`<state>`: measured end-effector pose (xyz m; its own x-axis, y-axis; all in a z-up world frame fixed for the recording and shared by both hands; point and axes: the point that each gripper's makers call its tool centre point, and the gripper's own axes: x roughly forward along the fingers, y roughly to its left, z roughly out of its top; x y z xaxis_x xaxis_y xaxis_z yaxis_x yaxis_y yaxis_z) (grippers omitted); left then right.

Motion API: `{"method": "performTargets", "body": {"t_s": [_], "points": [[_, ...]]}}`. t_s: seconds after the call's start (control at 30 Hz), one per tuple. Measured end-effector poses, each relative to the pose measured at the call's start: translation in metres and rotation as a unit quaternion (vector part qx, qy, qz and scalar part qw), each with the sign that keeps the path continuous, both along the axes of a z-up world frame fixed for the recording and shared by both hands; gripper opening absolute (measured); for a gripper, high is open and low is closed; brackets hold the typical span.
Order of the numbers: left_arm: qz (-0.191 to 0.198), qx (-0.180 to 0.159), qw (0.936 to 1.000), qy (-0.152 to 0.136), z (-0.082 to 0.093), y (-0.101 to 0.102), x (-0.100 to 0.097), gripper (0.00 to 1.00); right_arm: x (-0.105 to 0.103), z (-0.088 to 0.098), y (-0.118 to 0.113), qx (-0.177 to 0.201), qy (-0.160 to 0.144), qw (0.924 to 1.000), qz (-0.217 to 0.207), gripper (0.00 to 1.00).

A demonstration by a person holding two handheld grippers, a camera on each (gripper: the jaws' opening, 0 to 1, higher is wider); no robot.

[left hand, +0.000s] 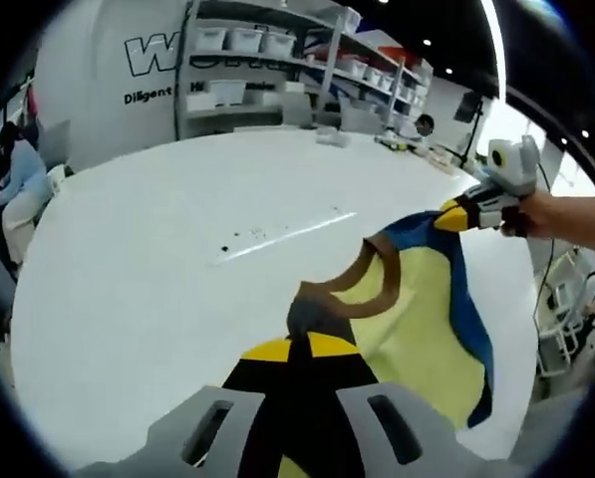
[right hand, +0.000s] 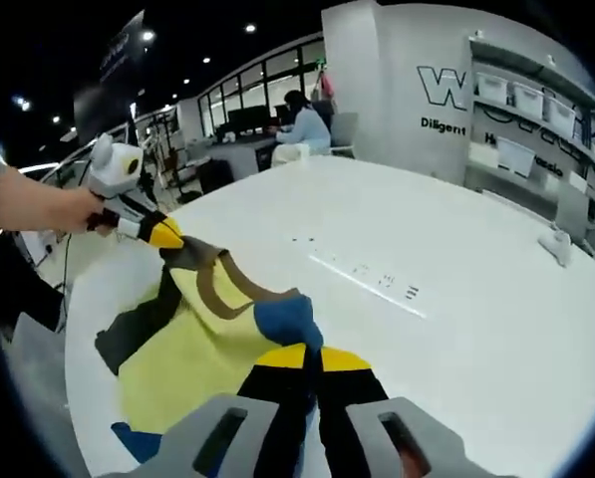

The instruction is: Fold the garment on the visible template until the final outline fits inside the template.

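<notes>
I held one yellow-and-blue garment above the white table. My left gripper and right gripper each pinched its brown-trimmed edge.

One garment, two grippers, one white table, one seated person.
</notes>
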<state>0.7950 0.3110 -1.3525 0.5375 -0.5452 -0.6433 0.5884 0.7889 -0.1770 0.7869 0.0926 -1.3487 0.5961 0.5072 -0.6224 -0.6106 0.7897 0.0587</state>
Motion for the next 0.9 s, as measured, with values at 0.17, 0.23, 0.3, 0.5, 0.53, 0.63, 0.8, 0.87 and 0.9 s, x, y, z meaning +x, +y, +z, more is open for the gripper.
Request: {"method": "performTargets", "body": {"t_s": [0.17,0.23,0.3,0.5,0.53,0.63,0.8,0.87,0.9], "points": [[0.016,0.006,0.9999,-0.003,-0.002,0.006,-0.002,0.18,0.006,-0.003,-0.009,-0.020,-0.028,0.9991,-0.025,0.27],[0.018,0.008,0.9998,-0.005,-0.001,0.011,-0.010,0.19,-0.002,-0.003,-0.011,-0.022,-0.030,0.9990,-0.023,0.24],[0.019,0.010,0.9997,-0.009,0.000,0.017,-0.016,0.20,-0.010,-0.004,-0.014,-0.013,-0.030,0.9990,-0.029,0.32],[0.008,-0.011,0.9999,-0.007,0.006,0.023,-0.062,0.22,-0.051,-0.003,-0.002,0.018,-0.028,0.9994,-0.009,0.32],[0.001,-0.011,0.9999,-0.010,0.006,0.024,-0.075,0.24,-0.059,-0.005,-0.001,0.019,-0.031,0.9993,-0.003,0.32],[-0.009,-0.001,0.9999,-0.010,0.002,0.033,-0.103,0.33,-0.091,-0.004,0.011,0.024,-0.031,0.9991,0.015,0.33],[-0.004,0.001,1.0000,0.009,-0.017,0.050,-0.150,0.43,-0.144,-0.016,0.027,0.027,-0.029,0.9986,0.035,0.34],[-0.001,0.004,0.9998,0.020,-0.027,0.055,-0.167,0.47,-0.161,-0.020,0.033,0.025,-0.032,0.9984,0.040,0.35],[0.001,0.003,0.9997,0.026,-0.031,0.056,-0.174,0.48,-0.172,-0.023,0.038,0.027,-0.032,0.9982,0.043,0.34]]}}
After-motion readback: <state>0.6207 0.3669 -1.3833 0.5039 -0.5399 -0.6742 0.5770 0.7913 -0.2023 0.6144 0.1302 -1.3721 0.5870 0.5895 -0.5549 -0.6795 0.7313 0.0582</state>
